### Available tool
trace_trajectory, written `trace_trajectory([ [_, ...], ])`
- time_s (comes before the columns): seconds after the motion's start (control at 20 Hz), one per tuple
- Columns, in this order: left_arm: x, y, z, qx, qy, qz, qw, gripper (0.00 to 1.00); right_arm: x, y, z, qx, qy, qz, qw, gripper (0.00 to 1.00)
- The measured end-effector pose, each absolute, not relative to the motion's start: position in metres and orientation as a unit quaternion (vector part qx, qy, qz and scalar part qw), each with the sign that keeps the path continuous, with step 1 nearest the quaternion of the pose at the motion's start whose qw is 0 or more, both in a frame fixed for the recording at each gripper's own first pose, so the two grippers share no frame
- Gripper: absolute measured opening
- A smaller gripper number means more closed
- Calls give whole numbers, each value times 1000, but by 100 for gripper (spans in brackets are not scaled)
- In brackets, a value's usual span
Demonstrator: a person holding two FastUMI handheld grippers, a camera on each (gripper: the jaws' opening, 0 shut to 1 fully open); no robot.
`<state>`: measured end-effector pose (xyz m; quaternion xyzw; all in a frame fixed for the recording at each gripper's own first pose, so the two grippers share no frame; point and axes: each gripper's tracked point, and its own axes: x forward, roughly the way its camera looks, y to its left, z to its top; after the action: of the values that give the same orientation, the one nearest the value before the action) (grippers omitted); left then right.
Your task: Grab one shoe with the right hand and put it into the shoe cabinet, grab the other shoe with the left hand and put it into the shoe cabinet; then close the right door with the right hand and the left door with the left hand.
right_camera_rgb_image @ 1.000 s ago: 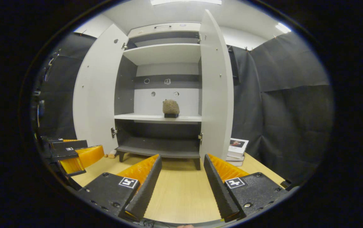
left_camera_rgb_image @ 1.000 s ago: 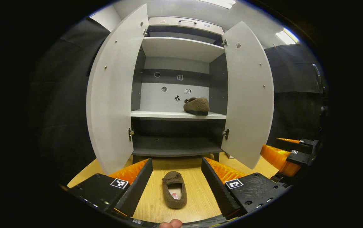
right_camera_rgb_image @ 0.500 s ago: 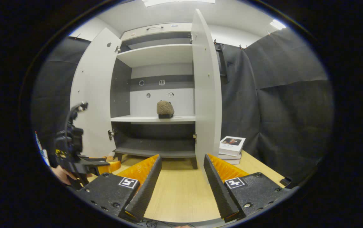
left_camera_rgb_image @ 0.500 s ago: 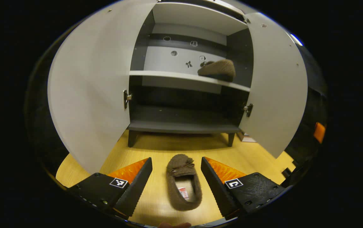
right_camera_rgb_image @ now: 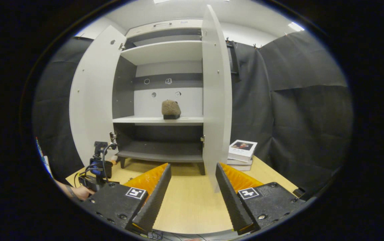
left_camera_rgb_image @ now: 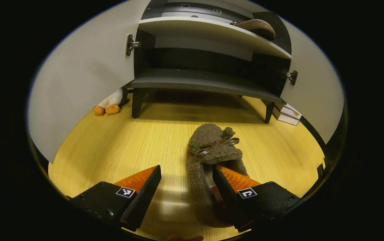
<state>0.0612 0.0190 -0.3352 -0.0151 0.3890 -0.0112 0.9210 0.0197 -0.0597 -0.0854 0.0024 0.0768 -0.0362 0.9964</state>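
A brown fuzzy slipper (left_camera_rgb_image: 208, 150) with a bow lies on the wooden floor before the cabinet. My left gripper (left_camera_rgb_image: 187, 187) is open, low over the slipper's heel end; its right finger sits inside the slipper's mouth, the left finger out on the floor beside it. The other slipper (left_camera_rgb_image: 257, 25) rests on the white middle shelf (left_camera_rgb_image: 208, 31), also seen as the slipper (right_camera_rgb_image: 171, 109) in the right gripper view. My right gripper (right_camera_rgb_image: 192, 185) hangs open and empty over the floor, facing the edge of the right door (right_camera_rgb_image: 213, 97). Both cabinet doors stand open.
A plush toy (left_camera_rgb_image: 110, 104) lies by the cabinet's left leg. A stack of books (right_camera_rgb_image: 242, 154) sits right of the cabinet. The left door (left_camera_rgb_image: 81, 77) swings wide on the left. A hand holding the left gripper's body (right_camera_rgb_image: 94, 170) shows low at left. Black cloth walls surround the booth.
My left gripper has dropped and moved forward onto the floor slipper, its right finger now inside the slipper's opening. The right gripper has drifted slightly; the shelf slipper has not moved.
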Motion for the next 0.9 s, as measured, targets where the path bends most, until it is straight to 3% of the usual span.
trace_trajectory([
  [0.2,79,29,-349,-31,376,1,926,91,20,-65,-85,-2,83,-45,996,86],
  [0.25,81,27,-352,-36,375,0,926,88,20,-67,-85,-5,83,-47,995,86],
  [0.3,81,24,-356,-40,380,-3,924,77,20,-67,-86,-8,85,-48,995,86],
  [0.5,89,11,-359,-49,365,-19,930,69,20,-67,-89,-16,97,-48,994,86],
  [0.55,90,8,-358,-49,358,-20,932,47,20,-66,-89,-18,98,-46,994,86],
  [0.65,89,11,-356,-25,347,-4,937,26,19,-62,-88,-25,97,-42,994,86],
  [0.7,90,14,-355,-14,339,6,941,2,19,-61,-89,-28,97,-39,994,86],
  [0.75,88,14,-354,-14,338,12,941,21,17,-59,-89,-31,97,-35,994,86],
  [0.8,88,13,-352,-18,339,15,940,4,17,-57,-90,-34,99,-30,994,86],
  [0.9,79,11,-337,-32,338,19,940,2,17,-53,-90,-35,99,-20,994,86],
])
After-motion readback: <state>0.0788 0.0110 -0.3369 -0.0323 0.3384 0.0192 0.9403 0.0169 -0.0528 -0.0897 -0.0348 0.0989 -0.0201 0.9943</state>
